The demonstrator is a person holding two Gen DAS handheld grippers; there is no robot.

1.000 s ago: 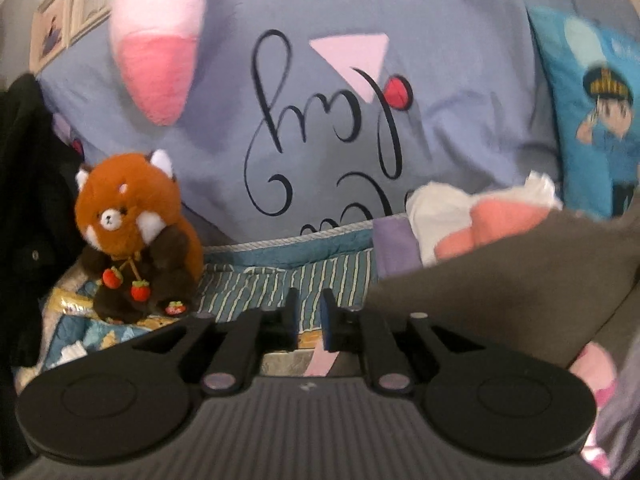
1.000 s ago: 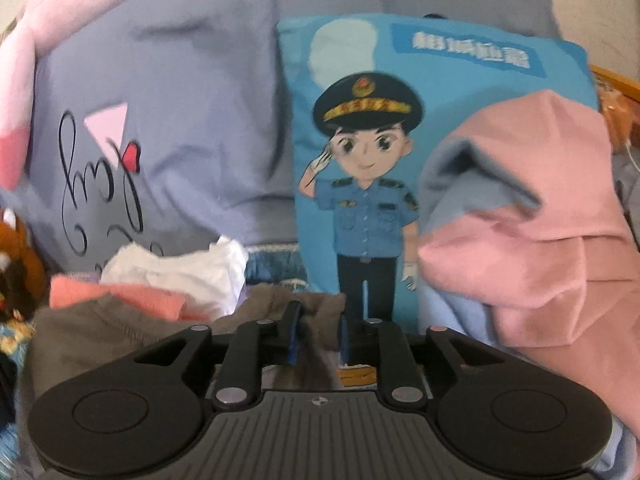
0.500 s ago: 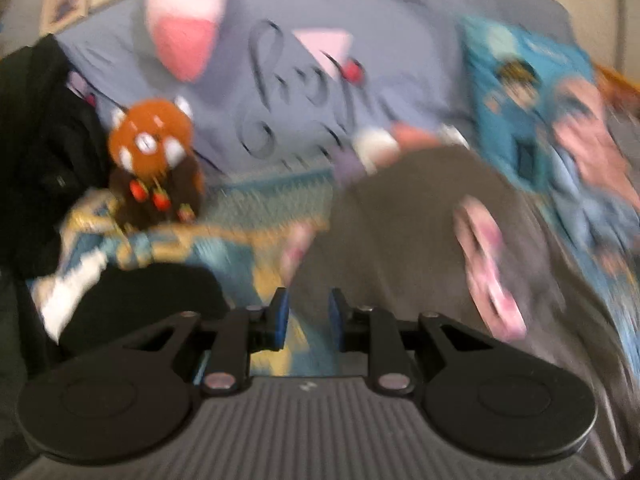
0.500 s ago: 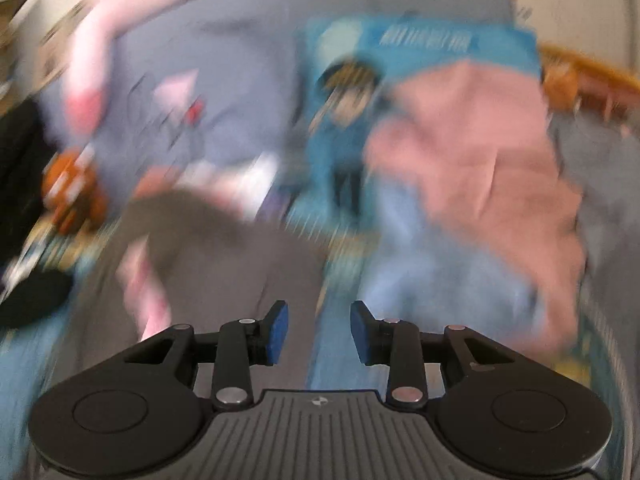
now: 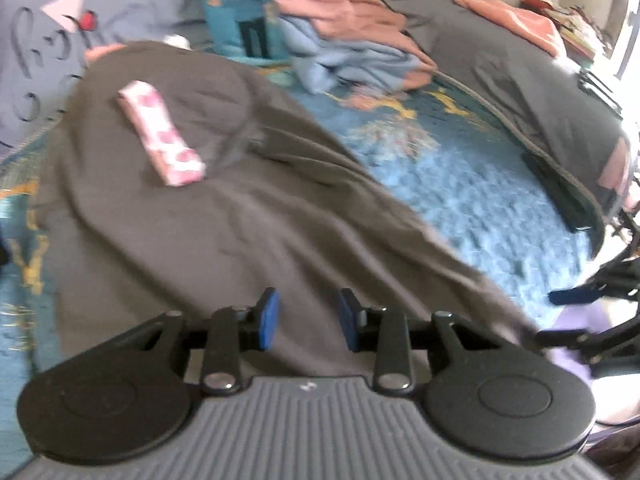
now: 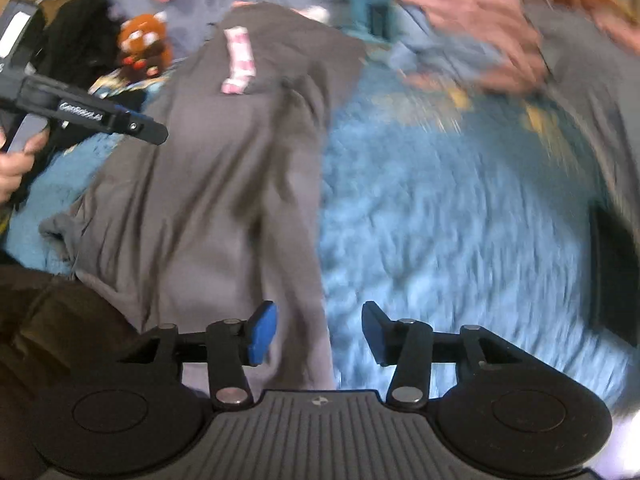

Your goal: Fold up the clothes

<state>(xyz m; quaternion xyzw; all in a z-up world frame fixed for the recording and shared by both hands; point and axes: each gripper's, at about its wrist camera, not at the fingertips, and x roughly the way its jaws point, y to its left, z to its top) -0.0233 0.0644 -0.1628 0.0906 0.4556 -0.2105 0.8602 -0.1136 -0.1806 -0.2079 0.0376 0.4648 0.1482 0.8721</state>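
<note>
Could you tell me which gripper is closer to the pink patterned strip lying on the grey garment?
Left. In the right wrist view, the left gripper hangs just left of the pink patterned strip; the right gripper is down at the grey garment's near end.

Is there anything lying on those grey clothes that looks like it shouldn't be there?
Yes. A small pink and white folded piece lies slantwise on top of the spread grey garment, near its far end. It would get in the way of folding.

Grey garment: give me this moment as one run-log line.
grey garment: spread on blue blanket | left gripper: open, just opening, empty | right gripper: open, just opening, over garment edge
</note>
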